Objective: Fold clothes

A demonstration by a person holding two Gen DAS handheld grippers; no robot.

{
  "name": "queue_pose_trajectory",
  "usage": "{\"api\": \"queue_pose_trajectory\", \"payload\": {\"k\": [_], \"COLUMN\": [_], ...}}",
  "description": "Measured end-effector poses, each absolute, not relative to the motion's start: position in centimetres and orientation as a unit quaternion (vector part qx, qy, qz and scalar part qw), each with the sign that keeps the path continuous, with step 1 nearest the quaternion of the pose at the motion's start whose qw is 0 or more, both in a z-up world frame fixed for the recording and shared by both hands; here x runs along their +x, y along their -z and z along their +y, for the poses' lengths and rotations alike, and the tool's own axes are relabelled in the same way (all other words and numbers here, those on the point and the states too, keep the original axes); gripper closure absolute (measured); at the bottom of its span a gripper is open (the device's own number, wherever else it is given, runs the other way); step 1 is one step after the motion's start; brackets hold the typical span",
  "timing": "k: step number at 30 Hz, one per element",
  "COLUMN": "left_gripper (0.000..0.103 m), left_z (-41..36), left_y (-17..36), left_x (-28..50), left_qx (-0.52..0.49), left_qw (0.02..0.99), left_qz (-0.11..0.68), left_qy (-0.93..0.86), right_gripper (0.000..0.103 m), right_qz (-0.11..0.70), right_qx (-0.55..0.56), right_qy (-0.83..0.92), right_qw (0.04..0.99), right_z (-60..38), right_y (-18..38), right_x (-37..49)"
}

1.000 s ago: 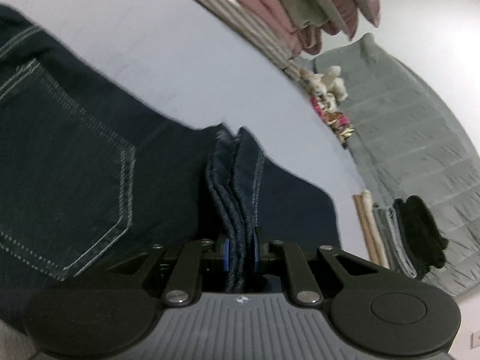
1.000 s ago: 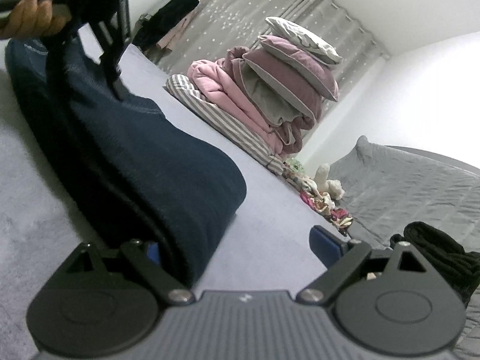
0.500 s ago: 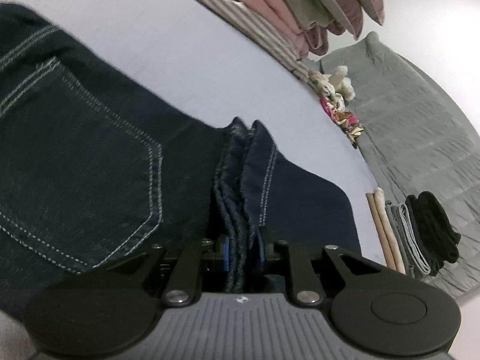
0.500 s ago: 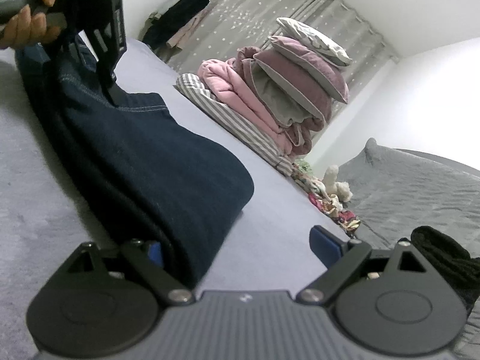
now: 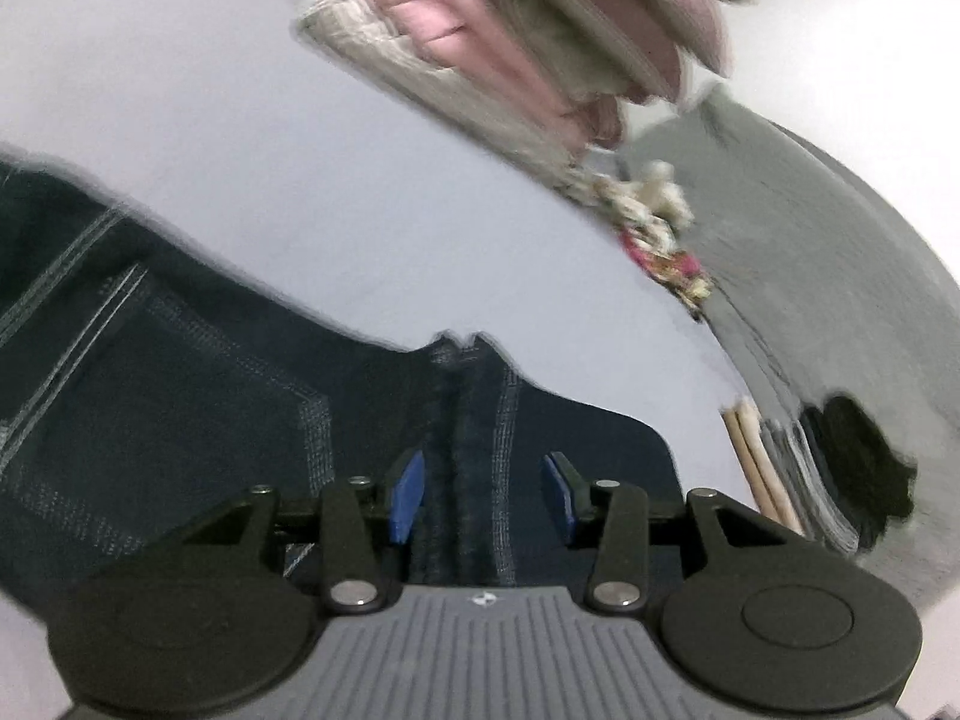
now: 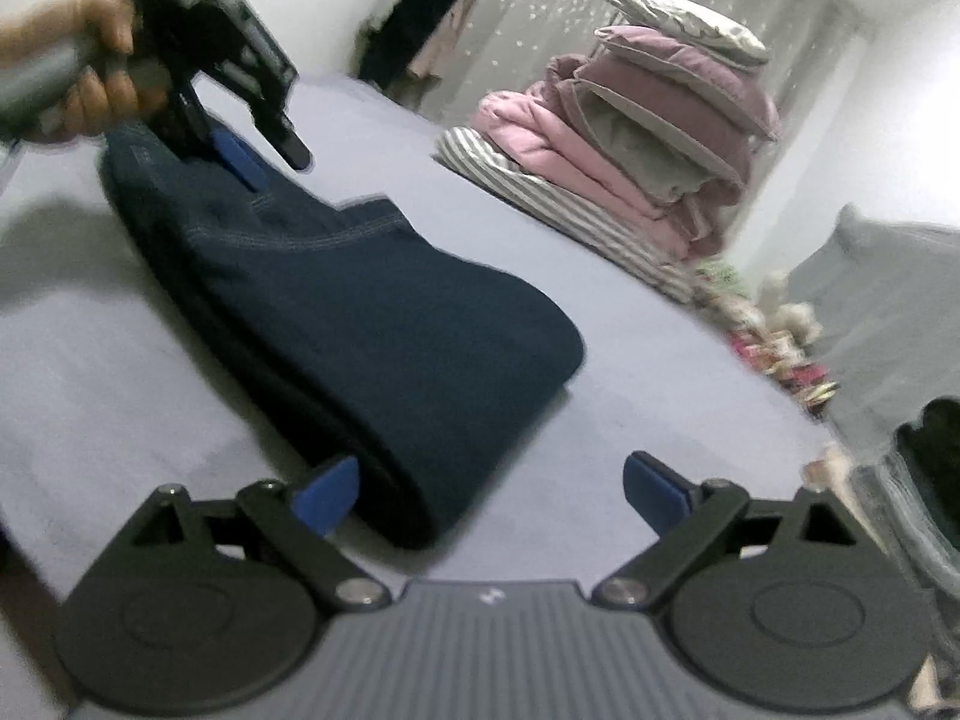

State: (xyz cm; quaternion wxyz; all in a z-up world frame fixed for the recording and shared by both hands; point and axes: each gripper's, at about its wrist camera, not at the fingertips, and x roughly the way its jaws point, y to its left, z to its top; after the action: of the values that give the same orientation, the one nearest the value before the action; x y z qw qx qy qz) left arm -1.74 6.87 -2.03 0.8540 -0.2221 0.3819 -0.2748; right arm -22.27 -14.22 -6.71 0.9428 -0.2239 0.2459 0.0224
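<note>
The dark jeans [image 6: 360,300] lay doubled into a thick bundle on the lilac bed [image 6: 630,396], near its middle, both the left gripper [image 5: 483,495] and right gripper [image 6: 489,489] spread wide, gripping nothing, so this fold looked made.

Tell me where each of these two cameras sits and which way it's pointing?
Left wrist: rides the left gripper, looking along its open fingers over the jeans toward the bedding pile.
Right wrist: rides the right gripper, open, facing the jeans' folded end; the person's hand shows holding the left gripper.
Shared: jeans, bedding pile, purple bed surface.
</note>
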Motion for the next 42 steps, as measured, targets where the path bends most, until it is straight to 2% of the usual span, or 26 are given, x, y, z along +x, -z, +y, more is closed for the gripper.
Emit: {"api": "queue_pose_trajectory", "payload": {"k": [7,10,12,14,18,21,31,42], "left_gripper": [0.062,0.062,0.062,0.062,0.062,0.062,0.062,0.062], "left_z": [1.2,-0.3,-1.2,-2.1,-2.8,-2.7,-2.7,-2.8], "left_y": [1.0,1.6,2.4,3.6,5.5,6.0,6.4,7.0], "left_x": [-4.2,-5.4,-6.2,-6.8,-8.6,-9.3,-8.6,-8.2], "left_qx": [-0.091,-0.062,-0.043,-0.022,0.033,0.046,0.036,0.029], "left_qw": [0.854,0.837,0.827,0.817,0.824,0.830,0.832,0.832], "left_qz": [0.331,0.327,0.330,0.340,0.315,0.295,0.287,0.285], "left_qy": [0.390,0.434,0.454,0.464,0.470,0.471,0.473,0.475], "right_gripper": [0.026,0.037,0.049,0.055,0.062,0.067,0.070,0.078], "right_qz": [0.224,0.228,0.235,0.241,0.257,0.276,0.315,0.335], "right_qx": [-0.128,-0.111,-0.093,-0.080,-0.074,-0.073,-0.064,-0.054], "right_qy": [-0.040,-0.035,-0.035,-0.035,-0.027,-0.015,0.012,0.024], "right_qw": [0.965,0.967,0.967,0.967,0.963,0.958,0.947,0.940], "right_z": [-15.3,-15.4,-15.5,-15.6,-15.6,-16.1,-17.4,-18.8], "right_y": [3.4,3.5,4.0,4.4,5.7,6.6,7.7,7.6], "right_x": [-20.8,-19.7,-19.0,-18.3,-16.8,-15.0,-8.8,-2.4]}}
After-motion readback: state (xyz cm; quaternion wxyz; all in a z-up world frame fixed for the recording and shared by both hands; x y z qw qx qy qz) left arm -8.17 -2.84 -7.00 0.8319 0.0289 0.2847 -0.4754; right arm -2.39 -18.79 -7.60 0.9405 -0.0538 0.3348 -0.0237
